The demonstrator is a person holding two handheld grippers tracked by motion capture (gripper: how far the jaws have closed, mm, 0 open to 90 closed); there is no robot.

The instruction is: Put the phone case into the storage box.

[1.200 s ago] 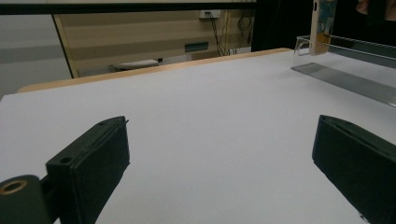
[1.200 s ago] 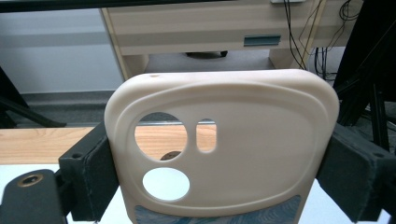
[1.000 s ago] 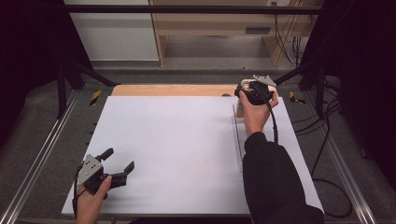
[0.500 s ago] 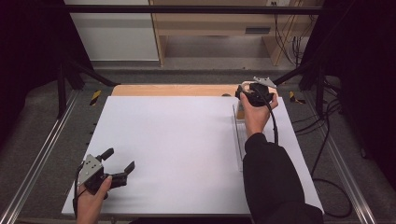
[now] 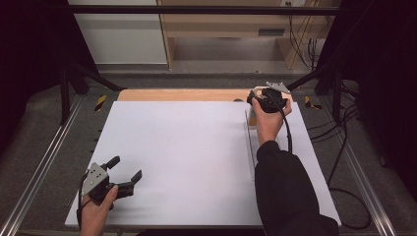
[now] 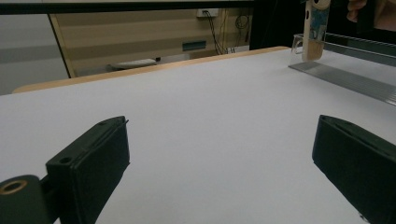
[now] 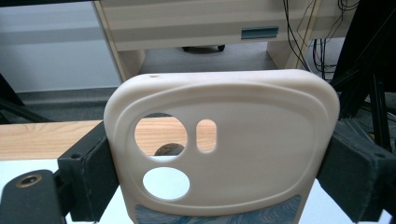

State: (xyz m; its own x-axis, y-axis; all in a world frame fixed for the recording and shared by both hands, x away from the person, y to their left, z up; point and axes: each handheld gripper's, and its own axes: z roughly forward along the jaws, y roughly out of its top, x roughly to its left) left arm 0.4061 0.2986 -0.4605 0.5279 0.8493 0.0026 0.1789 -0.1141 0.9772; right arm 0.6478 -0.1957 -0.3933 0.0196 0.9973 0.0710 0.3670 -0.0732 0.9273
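A cream phone case [image 7: 219, 140] with camera cut-outs and a blue patterned lower part stands upright, clamped between the jaws of my right gripper [image 7: 219, 161]. In the high view the right gripper [image 5: 256, 100] is at the far right end of the white board, over the far end of a clear acrylic rail [image 5: 251, 140]. The left gripper view shows the case [image 6: 314, 28] standing at the rail's end [image 6: 345, 77]. My left gripper [image 5: 125, 168] rests near the front left corner, its jaws wide open [image 6: 219, 158] with nothing between them.
The white board [image 5: 187, 147] covers a wooden table top [image 5: 182, 94]. Metal frame rails [image 5: 44, 162] run along both sides. Cables [image 5: 344, 162] lie on the floor at the right. A wooden shelf unit [image 5: 231, 29] stands beyond the table.
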